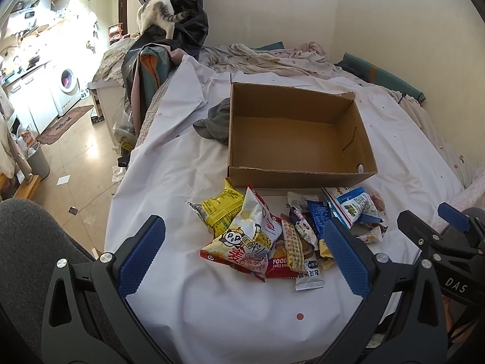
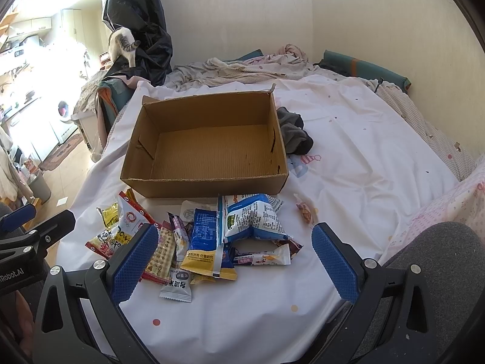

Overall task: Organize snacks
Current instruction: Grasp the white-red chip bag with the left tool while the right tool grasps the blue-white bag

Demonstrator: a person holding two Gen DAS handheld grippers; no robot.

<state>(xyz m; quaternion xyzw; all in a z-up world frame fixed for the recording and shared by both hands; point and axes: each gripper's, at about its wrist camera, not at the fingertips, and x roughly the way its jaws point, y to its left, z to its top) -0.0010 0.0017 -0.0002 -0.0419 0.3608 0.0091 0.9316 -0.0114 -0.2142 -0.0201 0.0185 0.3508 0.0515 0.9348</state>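
An empty open cardboard box (image 1: 297,139) (image 2: 209,148) stands on a white sheet. A pile of several snack packets lies just in front of it: a yellow packet (image 1: 221,207), a white panda bag (image 1: 245,239), a blue-and-white bag (image 1: 354,207) (image 2: 253,217), a dark blue and yellow packet (image 2: 206,242), a small white packet (image 2: 177,288). A small loose snack (image 2: 304,210) lies to the right. My left gripper (image 1: 242,253) is open above the pile's near side, holding nothing. My right gripper (image 2: 233,256) is open over the pile, holding nothing.
A dark grey cloth (image 1: 216,123) (image 2: 294,132) lies beside the box. Rumpled bedding (image 2: 242,66) and a green mat (image 2: 363,68) lie at the back by the wall. A cat (image 1: 157,13) stands on black fabric at the left. The bed's left edge drops to the floor (image 1: 78,151).
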